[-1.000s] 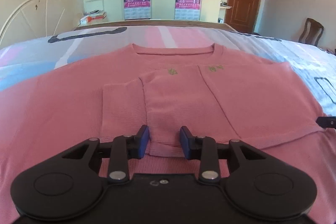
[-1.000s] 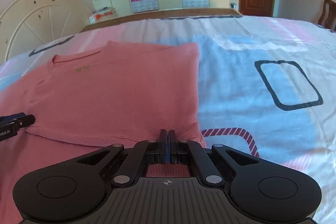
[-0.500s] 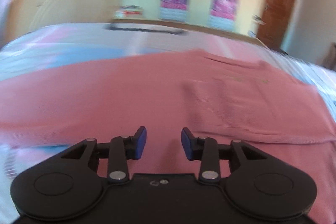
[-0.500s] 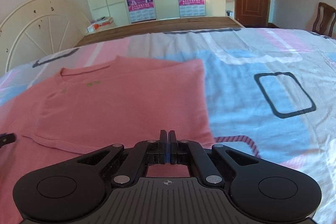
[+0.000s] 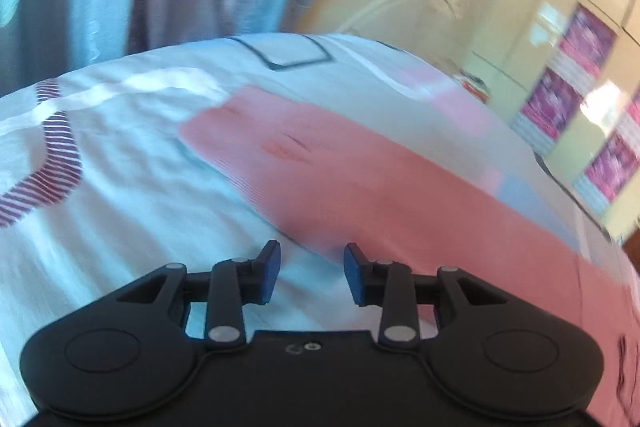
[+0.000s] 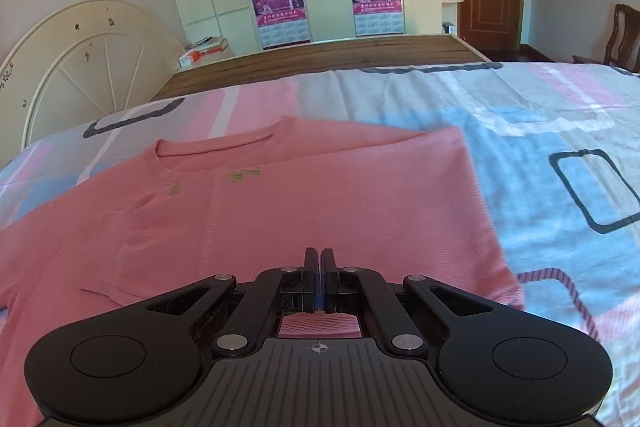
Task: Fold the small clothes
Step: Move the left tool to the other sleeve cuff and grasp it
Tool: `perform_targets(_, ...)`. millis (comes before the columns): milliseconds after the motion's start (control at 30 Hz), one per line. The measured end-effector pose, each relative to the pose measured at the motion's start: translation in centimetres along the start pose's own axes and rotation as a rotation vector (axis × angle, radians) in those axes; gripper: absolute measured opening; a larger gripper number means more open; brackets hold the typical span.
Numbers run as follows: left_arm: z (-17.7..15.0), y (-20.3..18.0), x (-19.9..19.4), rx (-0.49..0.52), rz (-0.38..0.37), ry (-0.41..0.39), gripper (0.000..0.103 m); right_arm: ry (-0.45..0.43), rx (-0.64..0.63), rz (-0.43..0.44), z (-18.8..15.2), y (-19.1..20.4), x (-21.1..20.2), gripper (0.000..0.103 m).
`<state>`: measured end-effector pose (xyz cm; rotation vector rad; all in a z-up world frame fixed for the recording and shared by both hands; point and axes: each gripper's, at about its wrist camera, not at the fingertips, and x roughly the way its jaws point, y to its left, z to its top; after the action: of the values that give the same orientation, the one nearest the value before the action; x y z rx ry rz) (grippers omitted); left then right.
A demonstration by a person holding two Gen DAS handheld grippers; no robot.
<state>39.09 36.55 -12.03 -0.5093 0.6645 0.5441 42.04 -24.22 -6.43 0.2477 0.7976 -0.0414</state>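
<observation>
1. Broadly, a patterned bed (image 6: 540, 131) is seen carrying a pink top (image 6: 320, 195), which is spread flat with its neckline toward the far wardrobe and one side panel already laid across the chest.
2. Across the left wrist view, blurred by motion, the top's outstretched sleeve (image 5: 312, 163) is shown running as a long pink band from upper left to lower right, its free end lying up and to the left of the claw.
3. Nearest to that sleeve, the left claw (image 5: 312, 273) is pictured spread and empty, just above the sleeve's near edge; it is judged the better placed of the two for the next fold.
4. Lowest in the right wrist view, the right claw (image 6: 320, 279) is seen pressed together at the top's near hem, pink cloth showing just behind the pads; whether cloth is pinched cannot be told.
</observation>
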Motion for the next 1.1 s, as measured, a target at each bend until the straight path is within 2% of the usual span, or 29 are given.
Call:
perform_targets(133, 1.4, 2.1, 1.2, -0.059, -0.020, -0.005, 0.034, -0.004, -0.009, -0.002, 0.5, 1.7, 0.1, 0.000)
perform_targets(300, 2.6, 2.4, 2.2, -0.098, -0.038, -0.020, 0.034, 0.000, -0.004, -0.002, 1.0, 3.0, 0.2, 0.000)
perform_targets(700, 3.9, 2.8, 3.9, -0.106, -0.039, -0.038, 0.033, 0.011, 0.010, -0.038, 1.5, 3.1, 0.4, 0.000)
perform_targets(733, 4.0, 2.7, 4.0, -0.105, -0.034, -0.037, 0.029, 0.010, 0.013, -0.036, 1.4, 3.1, 0.3, 0.000)
perform_targets(800, 4.2, 2.8, 4.1, -0.108, -0.029, -0.035, 0.013, 0.011, 0.009, -0.035, 1.4, 3.4, 0.2, 0.000)
perform_targets(833, 4.3, 2.9, 4.2, -0.113, -0.039, -0.032, 0.010, 0.010, 0.007, -0.032, 1.5, 3.4, 0.2, 0.000)
perform_targets(967, 4.2, 2.6, 3.4, -0.132, -0.047, -0.054, 0.009, 0.002, 0.011, -0.022, 1.6, 3.1, -0.1, 0.000)
perform_targets(1033, 4.2, 1.1, 1.8, -0.076, -0.069, -0.107, 0.008, 0.000, 0.015, -0.018, 1.6, 2.7, -0.3, 0.000)
perform_targets(1100, 4.1, -1.9, -0.3, 0.035, -0.106, -0.161, 0.008, 0.003, 0.017, -0.019, 1.4, 2.2, -0.4, 0.000)
